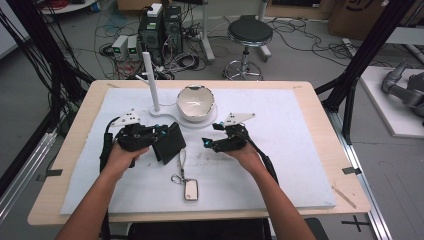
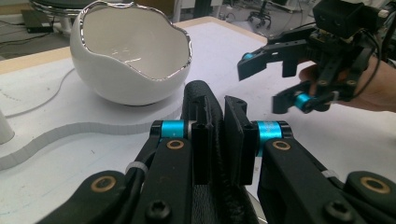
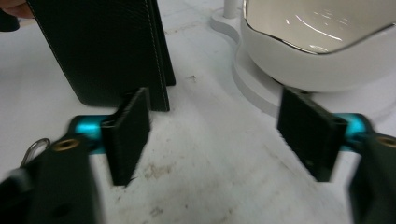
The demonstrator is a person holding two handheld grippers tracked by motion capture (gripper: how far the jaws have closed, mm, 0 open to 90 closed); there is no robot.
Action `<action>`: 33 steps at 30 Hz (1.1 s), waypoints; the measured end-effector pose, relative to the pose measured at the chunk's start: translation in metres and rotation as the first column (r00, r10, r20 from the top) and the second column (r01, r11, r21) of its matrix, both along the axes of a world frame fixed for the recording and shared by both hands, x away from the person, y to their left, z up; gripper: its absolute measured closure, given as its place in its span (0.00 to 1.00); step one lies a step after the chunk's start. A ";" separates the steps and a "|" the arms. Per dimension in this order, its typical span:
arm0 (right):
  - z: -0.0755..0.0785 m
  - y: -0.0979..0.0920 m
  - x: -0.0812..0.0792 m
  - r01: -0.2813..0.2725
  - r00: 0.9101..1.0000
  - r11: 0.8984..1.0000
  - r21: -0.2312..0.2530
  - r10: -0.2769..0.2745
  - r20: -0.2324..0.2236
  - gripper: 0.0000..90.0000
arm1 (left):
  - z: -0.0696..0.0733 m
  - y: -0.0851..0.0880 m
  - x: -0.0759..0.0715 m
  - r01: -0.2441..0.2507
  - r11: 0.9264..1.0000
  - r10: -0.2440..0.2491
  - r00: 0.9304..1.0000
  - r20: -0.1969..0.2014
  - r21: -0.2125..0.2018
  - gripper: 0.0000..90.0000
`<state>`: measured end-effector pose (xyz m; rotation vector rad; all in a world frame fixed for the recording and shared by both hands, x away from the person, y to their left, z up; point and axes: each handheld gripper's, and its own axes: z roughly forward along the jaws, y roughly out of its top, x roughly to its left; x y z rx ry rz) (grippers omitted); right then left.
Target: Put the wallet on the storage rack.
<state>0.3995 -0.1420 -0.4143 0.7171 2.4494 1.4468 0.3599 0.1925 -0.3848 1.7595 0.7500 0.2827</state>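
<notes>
Now left gripper [image 2: 217,140] clamps wallet [image 1: 169,142]; right gripper [image 3: 224,135] gapes beside.

Both forearms reach in from the worktop's near edge. The left gripper [image 1: 159,136] has its jaws clamped; the right gripper [image 1: 209,142] has its jaws spread wide.

A grey floor strewn with cables [image 1: 295,35] holds a round black stool [image 1: 249,34] and computer towers [image 1: 161,27].

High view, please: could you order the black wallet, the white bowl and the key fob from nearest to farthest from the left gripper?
1. Black wallet, clamped in the left gripper.
2. White bowl, beyond, to its right.
3. Key fob, on the table's near edge.
</notes>
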 end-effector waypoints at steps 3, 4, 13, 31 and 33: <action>-0.001 0.007 0.002 -0.013 1.000 1.000 -0.012 0.013 0.014 0.34 | 0.000 0.002 0.002 0.001 1.000 -0.001 1.000 -0.003 -0.006 0.90; -0.002 0.010 0.003 -0.020 1.000 1.000 -0.017 0.020 0.010 0.34 | 0.000 0.003 0.002 -0.001 1.000 0.001 1.000 -0.009 -0.014 0.90; 0.001 0.053 0.011 -0.139 0.990 0.990 0.004 0.139 0.018 0.45 | -0.001 0.002 0.002 0.017 1.000 -0.018 1.000 -0.013 -0.020 0.89; -0.004 0.077 0.015 -0.257 0.966 0.965 -0.048 0.258 0.026 0.86 | 0.001 0.005 0.002 -0.041 0.999 0.041 0.999 -0.017 -0.021 0.76; -0.003 0.078 0.014 -0.255 0.966 0.966 -0.050 0.257 0.038 0.87 | 0.002 0.006 0.001 -0.063 0.998 0.063 0.998 0.004 0.007 0.65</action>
